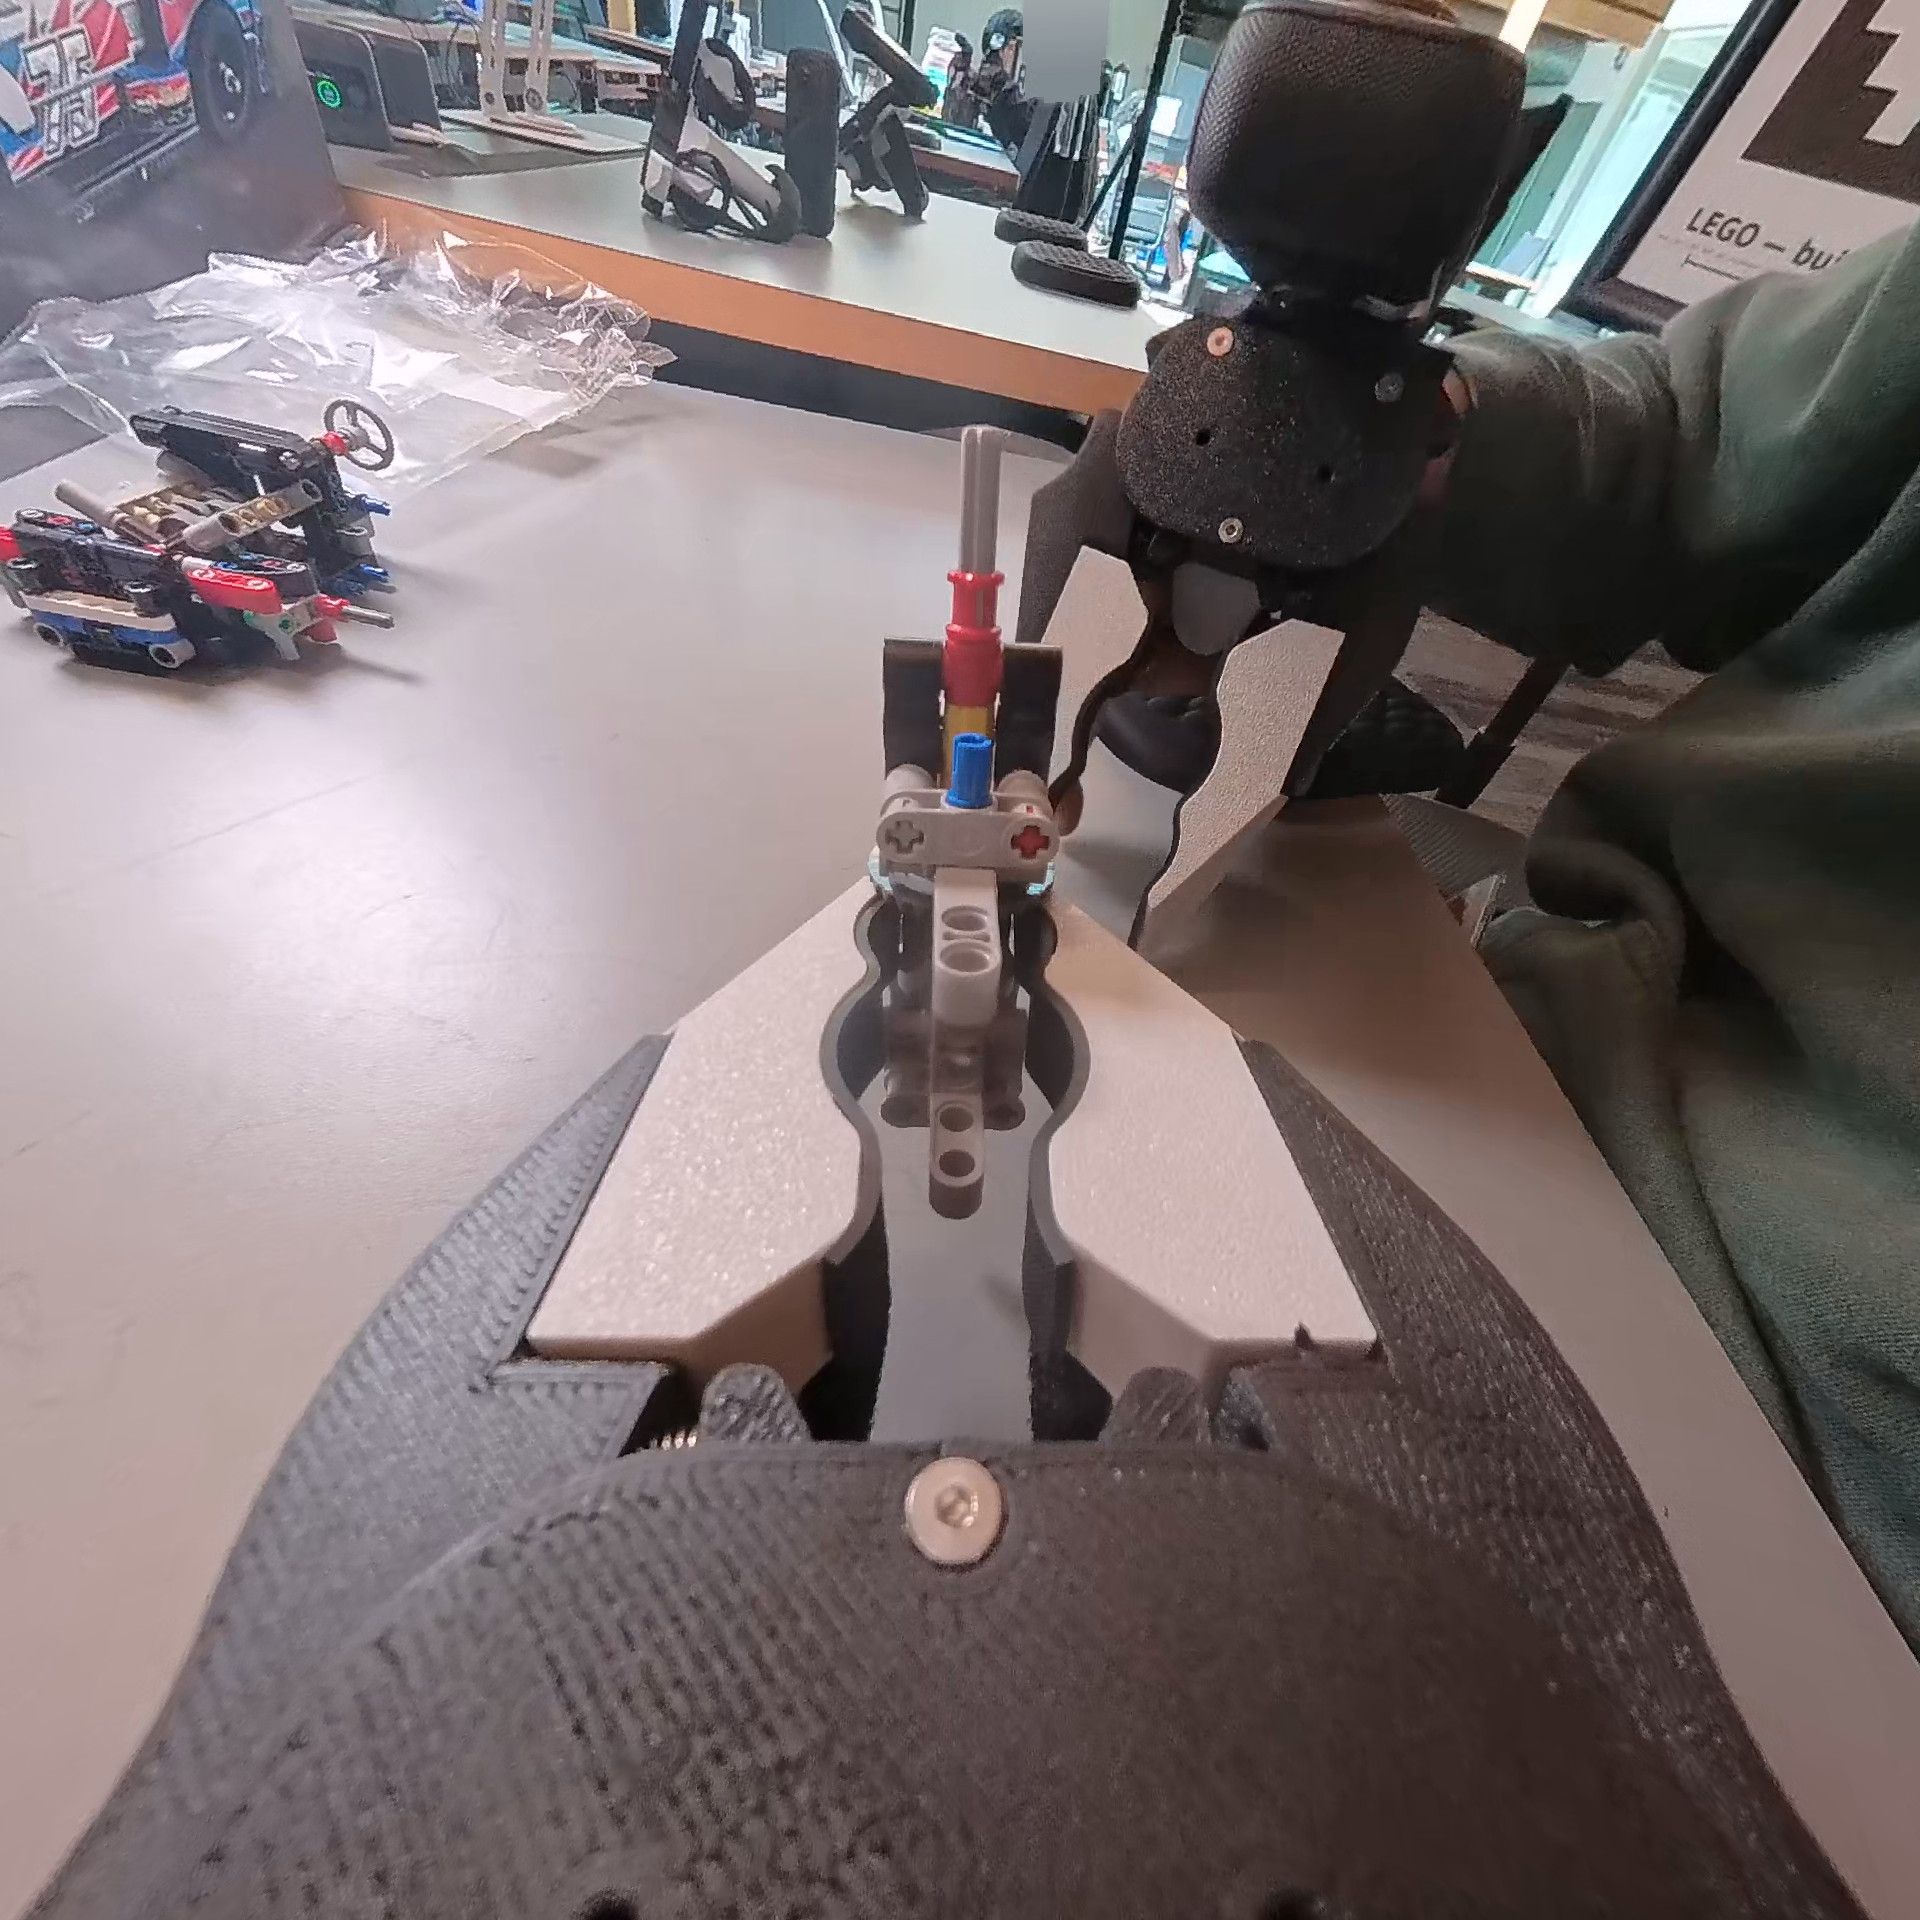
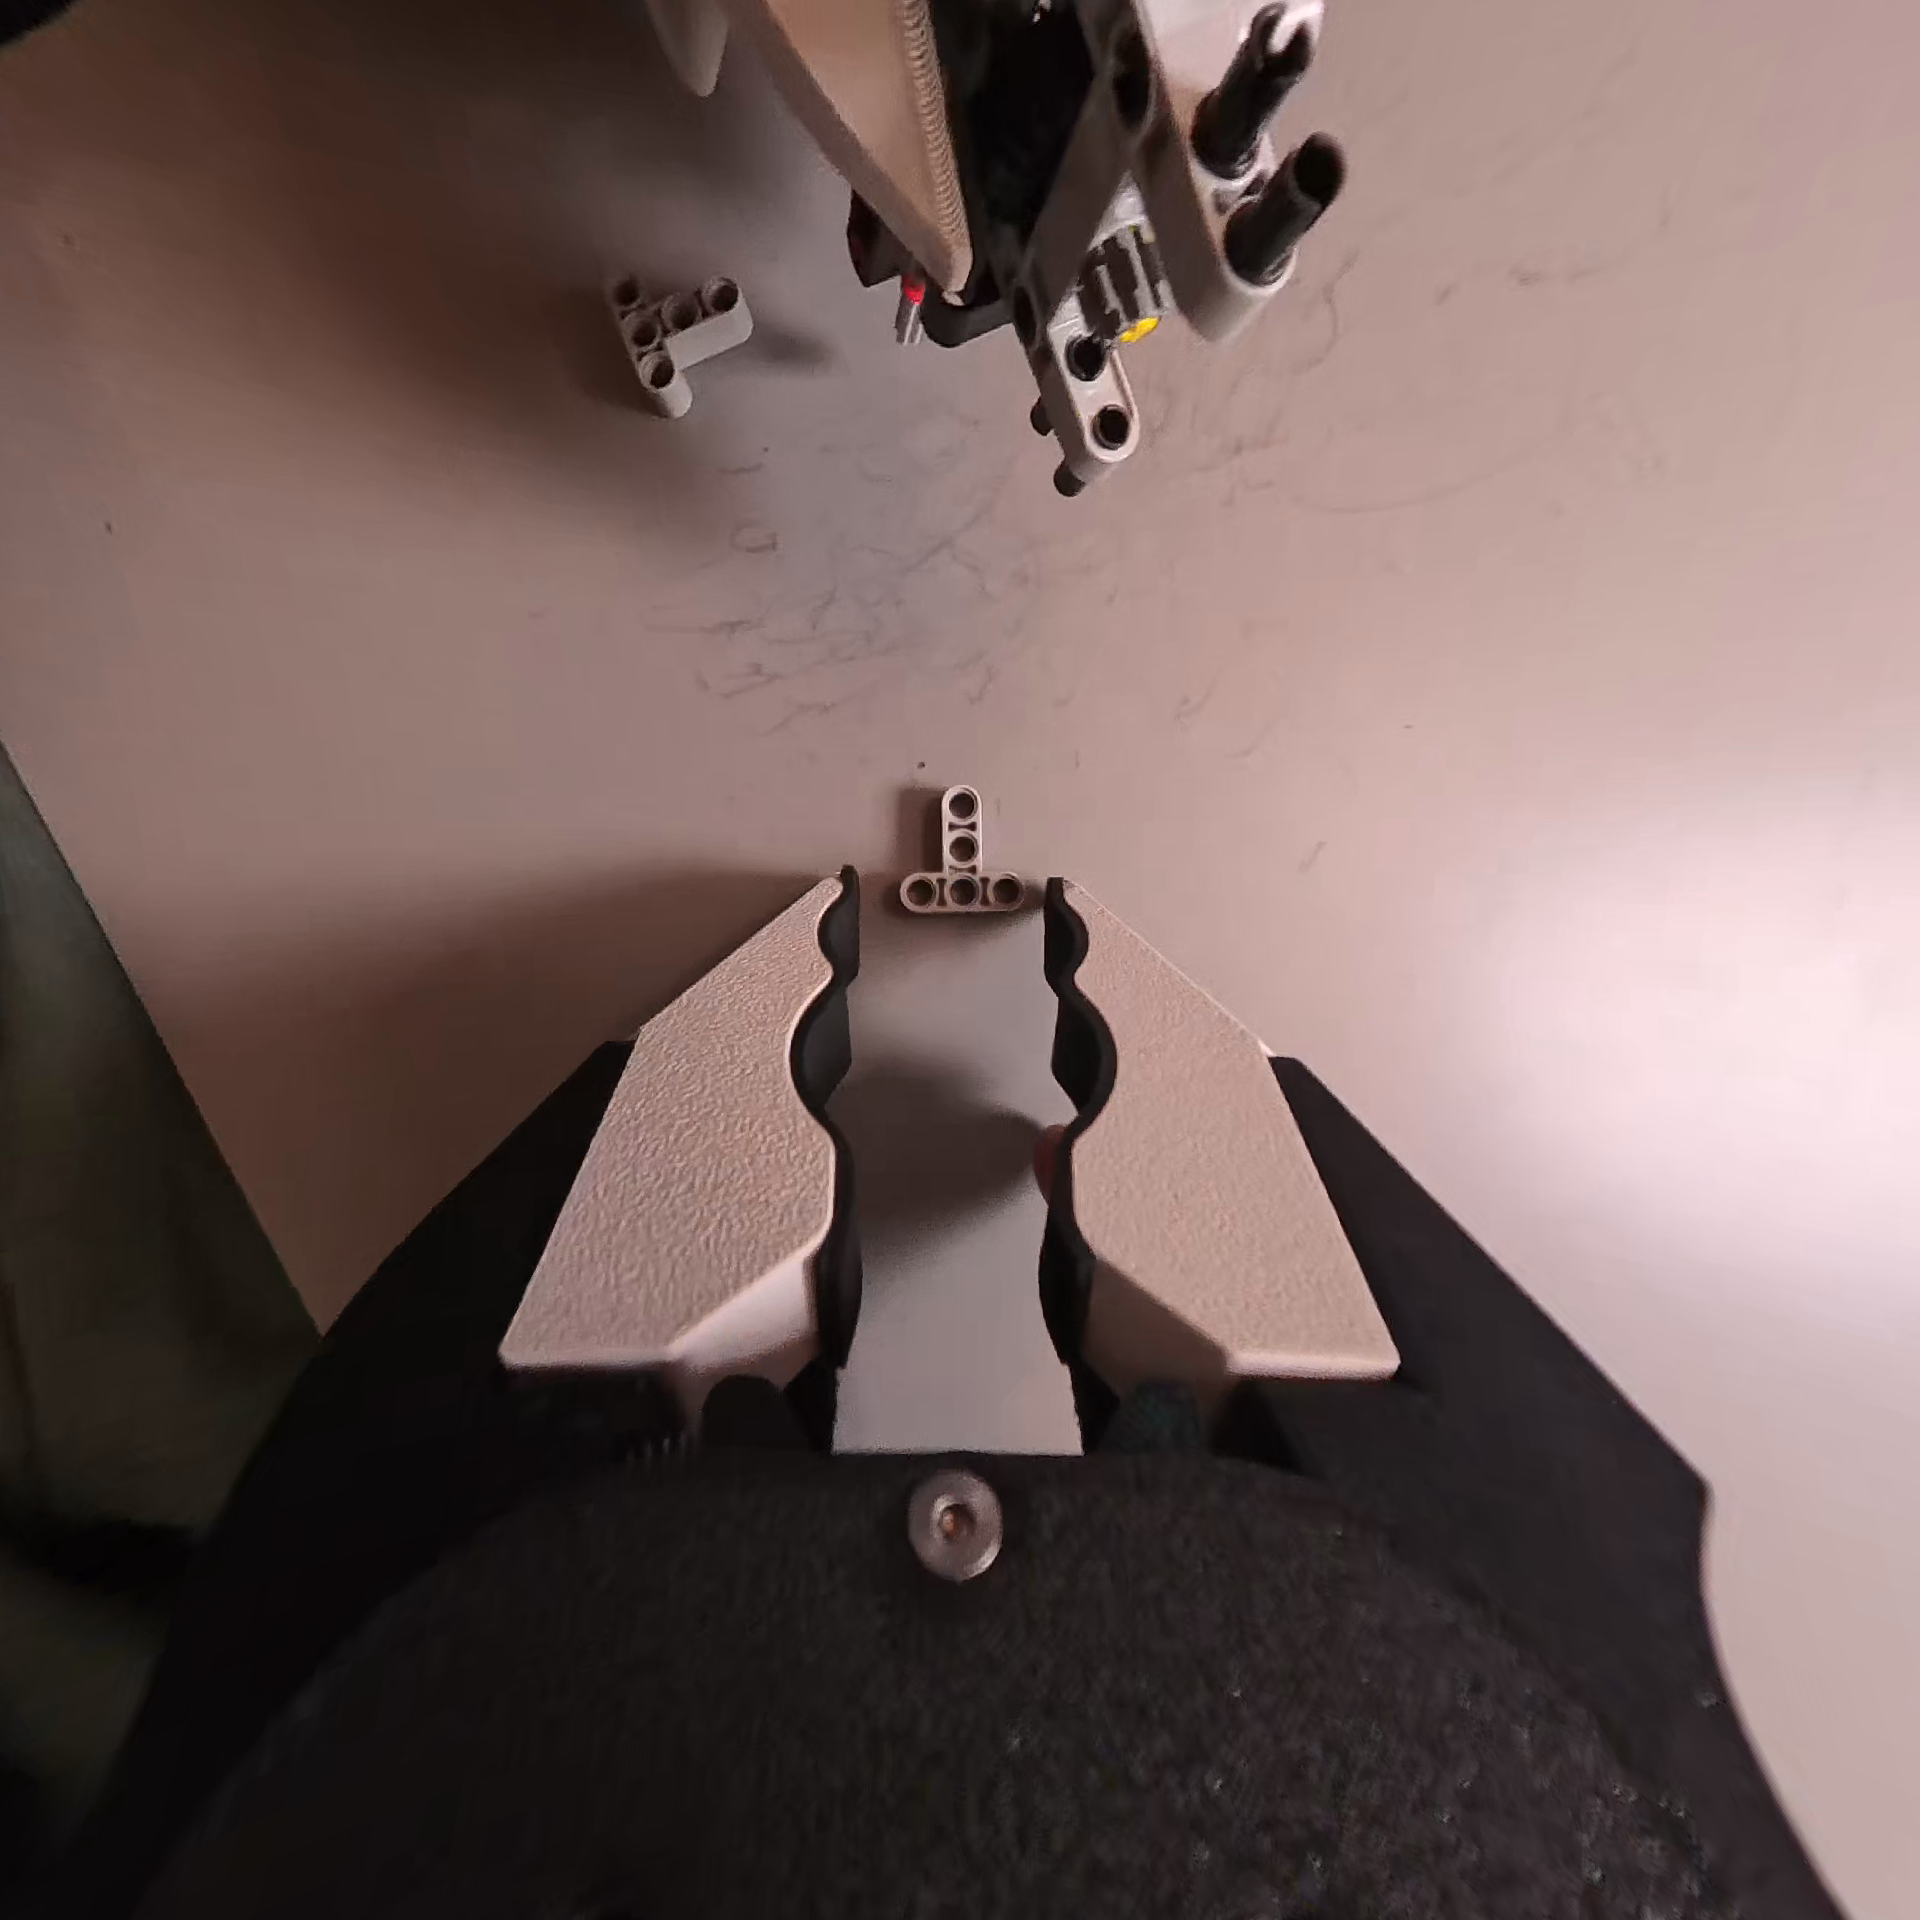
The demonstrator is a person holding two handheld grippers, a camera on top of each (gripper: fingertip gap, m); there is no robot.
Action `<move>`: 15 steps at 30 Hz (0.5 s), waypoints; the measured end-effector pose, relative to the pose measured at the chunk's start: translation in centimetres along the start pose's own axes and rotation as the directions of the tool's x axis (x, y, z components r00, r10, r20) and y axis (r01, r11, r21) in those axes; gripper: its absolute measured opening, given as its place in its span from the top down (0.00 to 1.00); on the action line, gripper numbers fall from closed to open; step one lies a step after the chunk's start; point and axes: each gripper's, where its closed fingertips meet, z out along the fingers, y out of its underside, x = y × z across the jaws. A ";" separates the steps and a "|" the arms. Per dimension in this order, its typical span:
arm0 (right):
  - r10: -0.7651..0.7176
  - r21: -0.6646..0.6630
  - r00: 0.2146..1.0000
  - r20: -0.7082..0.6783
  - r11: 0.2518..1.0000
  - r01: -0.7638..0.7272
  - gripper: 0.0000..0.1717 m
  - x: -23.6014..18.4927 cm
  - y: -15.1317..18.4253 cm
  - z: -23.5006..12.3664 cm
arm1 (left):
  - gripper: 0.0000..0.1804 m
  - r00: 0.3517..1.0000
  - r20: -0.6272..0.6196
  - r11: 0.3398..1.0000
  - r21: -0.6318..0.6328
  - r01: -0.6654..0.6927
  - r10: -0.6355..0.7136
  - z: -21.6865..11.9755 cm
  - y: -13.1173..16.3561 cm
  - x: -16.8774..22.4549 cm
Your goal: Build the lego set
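Note:
My left gripper is shut on a small grey brick assembly with a blue pin, a red and yellow bush and a grey axle standing up from it. It holds the assembly above the table. The same assembly shows at the top of the right wrist view, in the air. My right gripper is open and points down at the table. A grey T-shaped beam lies flat on the table between its fingertips, and neither pad touches it. The right gripper's black body shows just right of the held assembly.
A grey L-shaped beam lies on the table farther off. A part-built model car and a clear plastic bag lie at the left. A green sleeve is at the right. A second table stands behind. One gripper's finger ends stand about 9 centimeters off the other's.

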 end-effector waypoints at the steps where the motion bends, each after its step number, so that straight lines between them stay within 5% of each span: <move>1: 0.011 0.014 1.000 -0.010 1.000 -0.011 0.81 0.0 -0.2 0.0 | 0.89 1.000 0.000 1.000 0.000 0.001 -0.001 0.0 0.0 0.0; 10: -0.133 0.021 0.991 0.007 0.991 0.133 0.87 -0.1 -0.3 0.1 | 0.89 1.000 -0.011 1.000 0.009 -0.010 0.010 0.0 -0.1 0.3; 15: -0.268 0.263 0.960 0.082 0.935 0.239 0.87 0.3 -4.3 -4.9 | 0.89 0.999 -0.025 0.999 0.019 -0.033 0.033 0.0 -0.3 0.8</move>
